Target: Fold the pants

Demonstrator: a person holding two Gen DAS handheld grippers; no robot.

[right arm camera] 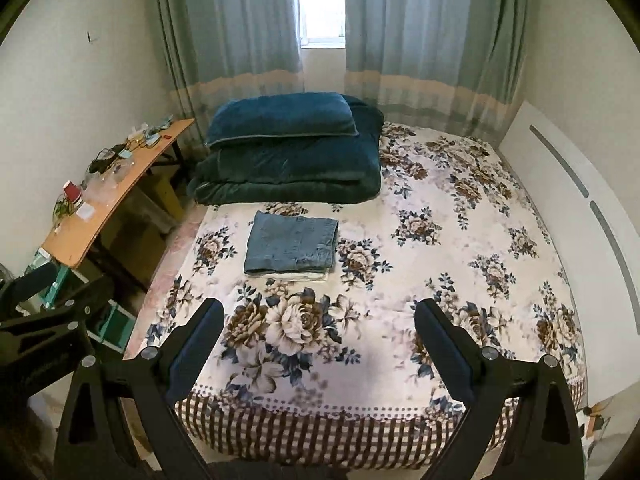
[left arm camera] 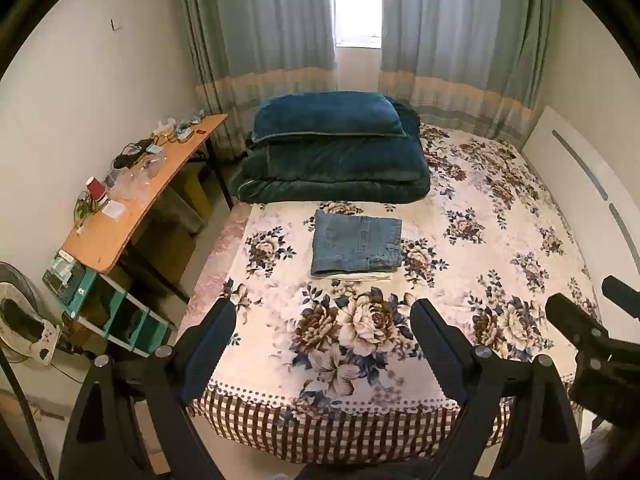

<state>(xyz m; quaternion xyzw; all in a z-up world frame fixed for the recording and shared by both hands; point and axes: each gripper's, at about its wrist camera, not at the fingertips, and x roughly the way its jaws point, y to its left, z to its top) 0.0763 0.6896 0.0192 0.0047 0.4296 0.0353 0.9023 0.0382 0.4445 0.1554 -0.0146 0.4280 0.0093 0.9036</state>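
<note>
Black plastic fills the bottom of both views: the left gripper [left arm camera: 324,312] and the right gripper [right arm camera: 320,312] each point down at a slant over the foot of the bed, their jaws spread wide with only the bedspread showing between them. Neither holds anything. In the left wrist view the right gripper's dark body juts in at the lower right edge; in the right wrist view the left gripper's body shows at the lower left edge, so the two hang side by side, apart from each other.

Below the fingertips runs the checked brown-and-white border of the floral bedspread [left arm camera: 500,216], which drops over the near edge of the mattress. The cloth between the grippers and the middle of the bed lies flat and bare.

Farther in, left of centre in both frames, the jeans [left arm camera: 356,246] lie folded into a neat rectangle on top of a pale folded garment [left arm camera: 352,276] whose edge peeks out on the near side. The stack is well apart from both grippers.

Beyond it, a folded dark teal duvet [left arm camera: 336,176] with a matching pillow [left arm camera: 328,116] on top sits at the far left of the bed. A wooden table [left arm camera: 132,216] strewn with small items stands along the left, a white headboard [left arm camera: 592,168] along the right, and grey-green curtains [left arm camera: 440,40] cover the far wall.
</note>
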